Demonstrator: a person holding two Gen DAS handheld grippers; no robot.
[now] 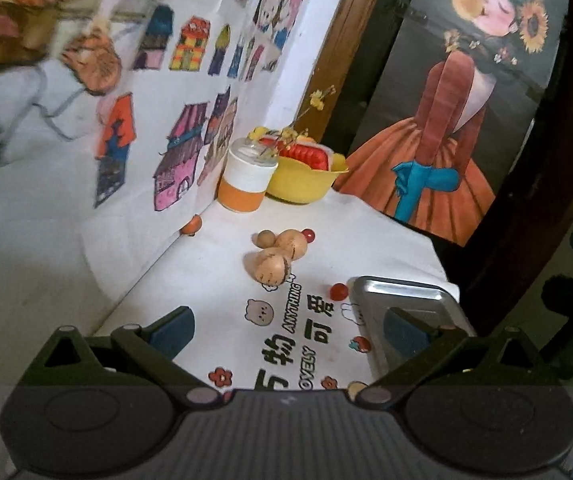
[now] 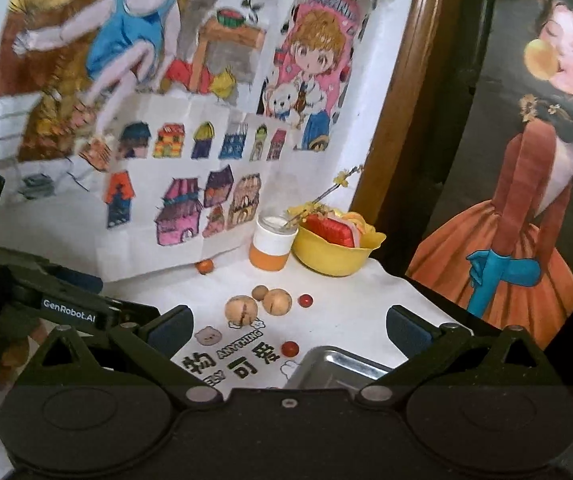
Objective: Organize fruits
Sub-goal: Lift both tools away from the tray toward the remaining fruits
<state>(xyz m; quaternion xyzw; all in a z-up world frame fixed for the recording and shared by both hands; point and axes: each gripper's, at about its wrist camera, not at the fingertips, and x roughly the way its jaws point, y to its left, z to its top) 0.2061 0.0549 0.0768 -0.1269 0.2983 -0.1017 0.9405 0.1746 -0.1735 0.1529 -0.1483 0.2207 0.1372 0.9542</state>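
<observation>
left wrist view: the left gripper (image 1: 288, 326) is held low over a white printed tablecloth (image 1: 222, 280), its jaws spread wide with nothing between them. the right gripper (image 2: 290, 326) is likewise seen wide apart and empty in the right wrist view.

the fruits are shown loose on the cloth: two large tan fruits (image 1: 272, 266) (image 1: 291, 243) touching near the middle, a smaller tan one (image 1: 265, 239) just left of them, a small red fruit (image 1: 308, 234) at their far right, another red fruit (image 1: 338, 291) just beside the metal tray (image 1: 406, 290), and an orange one (image 1: 193, 224) far left against the drawings on the wall (image 1: 182, 160).

the tray, at near right, appears bare where visible, so the sorting is judged barely begun; every loose piece is left to be gathered.

a yellow bowl (image 1: 306, 184) and an orange-and-white jar (image 1: 246, 184) stand at the far end. the red ridged item (image 1: 306, 156) in the bowl cannot be identified with certainty. the tray's near end is cut off by the gripper bodies in both views, so any contents there are hidden. the kind of tan fruit is hard to make out.
</observation>
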